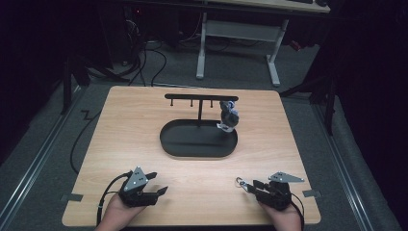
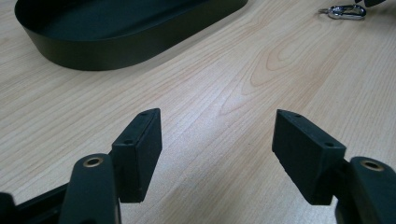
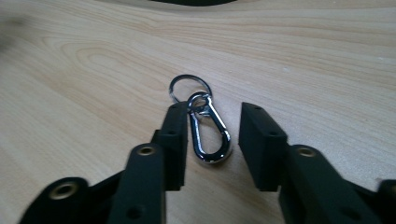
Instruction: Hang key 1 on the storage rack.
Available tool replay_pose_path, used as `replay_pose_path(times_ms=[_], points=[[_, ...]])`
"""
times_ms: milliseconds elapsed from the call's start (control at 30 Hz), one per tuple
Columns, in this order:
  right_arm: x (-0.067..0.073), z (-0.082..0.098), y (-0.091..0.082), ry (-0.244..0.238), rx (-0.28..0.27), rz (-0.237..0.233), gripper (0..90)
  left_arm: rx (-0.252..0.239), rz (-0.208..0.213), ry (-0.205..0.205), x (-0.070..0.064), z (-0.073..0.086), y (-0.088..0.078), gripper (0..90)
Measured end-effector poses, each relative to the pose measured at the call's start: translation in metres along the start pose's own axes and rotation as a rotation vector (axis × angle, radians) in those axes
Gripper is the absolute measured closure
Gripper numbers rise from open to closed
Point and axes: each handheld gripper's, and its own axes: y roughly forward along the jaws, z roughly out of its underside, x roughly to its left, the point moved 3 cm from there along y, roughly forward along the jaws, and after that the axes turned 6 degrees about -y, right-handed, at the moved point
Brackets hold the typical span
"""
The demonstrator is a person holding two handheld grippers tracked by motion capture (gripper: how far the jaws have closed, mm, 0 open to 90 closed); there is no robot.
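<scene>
Lying near the counter's (image 1: pixel 192 168) lower-right edge, the clip (image 3: pixel 210 135) sits loose between the half-open right claw (image 3: pixel 212 140); left claw (image 2: pixel 217 154) gapes empty over bare wood beside the tray (image 2: pixel 116 51).

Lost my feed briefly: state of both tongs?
Left tongs: open, empty.
Right tongs: open, silver metal snap-hook keyring lying between them, not gripped.

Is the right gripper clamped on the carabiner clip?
No: the carabiner clip lies on the table between the right gripper pads, untouched by one.
</scene>
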Motion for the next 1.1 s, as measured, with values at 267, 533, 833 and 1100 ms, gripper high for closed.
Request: replay_pose_path(times_ms=[267,533,833,1100], points=[[0.001,0.003,0.010,-0.023,0.009,0.011,65.6,0.002,-0.001,-0.002,0.001,0.001,-0.001,33.7],[0.000,0.001,0.009,-0.040,0.023,0.023,68.9,0.004,-0.002,0.002,0.000,0.001,-0.001,33.7],[-0.009,0.002,0.003,-0.028,0.023,0.113,67.0,0.006,-0.003,0.001,0.001,0.001,-0.001,33.7],[-0.019,-0.003,-0.004,-0.011,0.045,0.119,62.0,-0.002,-0.008,-0.003,0.000,0.000,-0.002,33.7]])
